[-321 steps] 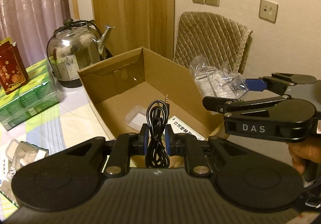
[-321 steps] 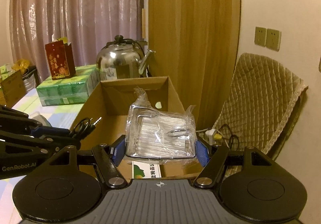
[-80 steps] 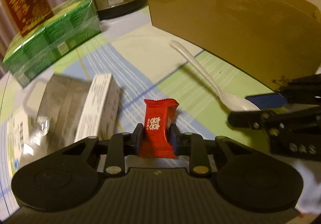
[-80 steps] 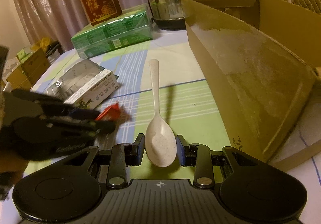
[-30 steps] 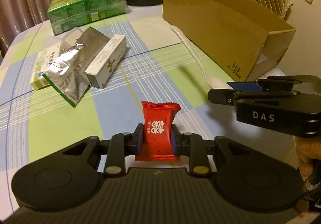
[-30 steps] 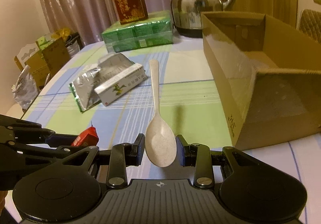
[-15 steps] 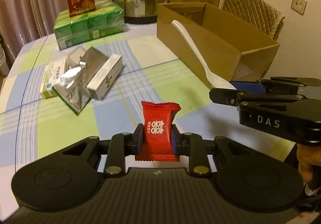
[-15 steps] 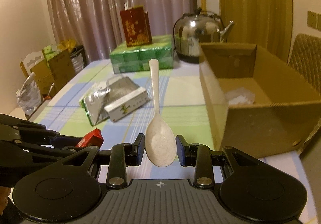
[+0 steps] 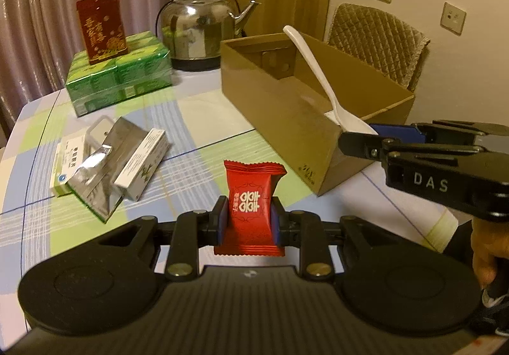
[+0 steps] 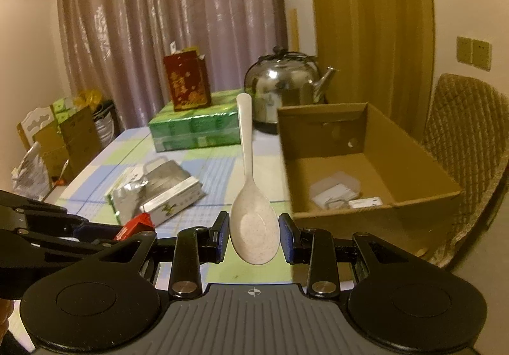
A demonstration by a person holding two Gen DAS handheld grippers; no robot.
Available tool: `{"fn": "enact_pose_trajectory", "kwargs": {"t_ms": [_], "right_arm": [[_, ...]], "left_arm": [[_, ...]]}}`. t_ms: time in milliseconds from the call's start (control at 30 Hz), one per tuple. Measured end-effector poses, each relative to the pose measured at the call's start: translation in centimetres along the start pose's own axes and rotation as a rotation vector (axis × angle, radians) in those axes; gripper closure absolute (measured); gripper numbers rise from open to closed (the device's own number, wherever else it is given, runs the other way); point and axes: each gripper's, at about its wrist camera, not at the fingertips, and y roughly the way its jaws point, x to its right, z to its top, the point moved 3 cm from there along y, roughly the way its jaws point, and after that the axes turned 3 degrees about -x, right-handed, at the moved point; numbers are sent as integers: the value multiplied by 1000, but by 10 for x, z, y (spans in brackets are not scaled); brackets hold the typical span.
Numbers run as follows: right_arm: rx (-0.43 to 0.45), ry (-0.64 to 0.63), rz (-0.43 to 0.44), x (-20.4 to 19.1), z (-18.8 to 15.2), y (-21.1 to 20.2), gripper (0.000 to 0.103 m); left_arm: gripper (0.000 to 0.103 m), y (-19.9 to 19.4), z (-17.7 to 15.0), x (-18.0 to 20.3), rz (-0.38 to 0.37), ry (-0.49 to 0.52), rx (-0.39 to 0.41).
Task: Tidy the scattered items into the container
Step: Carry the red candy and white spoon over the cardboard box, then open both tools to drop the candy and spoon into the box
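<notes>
Left-wrist view: left gripper point(image 9: 249, 221) pinches red candy point(image 9: 251, 207), right gripper point(image 10: 254, 235) spoon point(image 10: 253, 196).

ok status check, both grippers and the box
Left gripper shut on red candy packet. Right gripper shut on white plastic spoon. Brown cardboard box open, nothing blocking it.

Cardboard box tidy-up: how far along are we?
Partly done. The cardboard box already holds a clear packet and a small white carton. In hand: the left gripper is shut on a red candy, the right gripper on a white spoon, both short of the box. Left on the table: a silver pouch and white cartons.
</notes>
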Motion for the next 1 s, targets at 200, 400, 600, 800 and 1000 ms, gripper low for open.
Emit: {"fn": "enact_pose_trajectory", "kwargs": {"t_ms": [200,400,600,800,1000], "right_arm": [[17,14,-32,20,7,-4,73],[35,26,-68,45,16,-6,73],[57,37,-118,78,32,-4,73],[66,39,-150,104,45,6,73],[61,58,-165,129,50,16,73]], "left_arm": [[81,4,12,15,-19,26,8],[81,11,32,33,-43,55,22],[81,21,60,57,-74,94,50],[81,37,89,78,-100,124,72],[81,57,109,93,-115,144,74]]}}
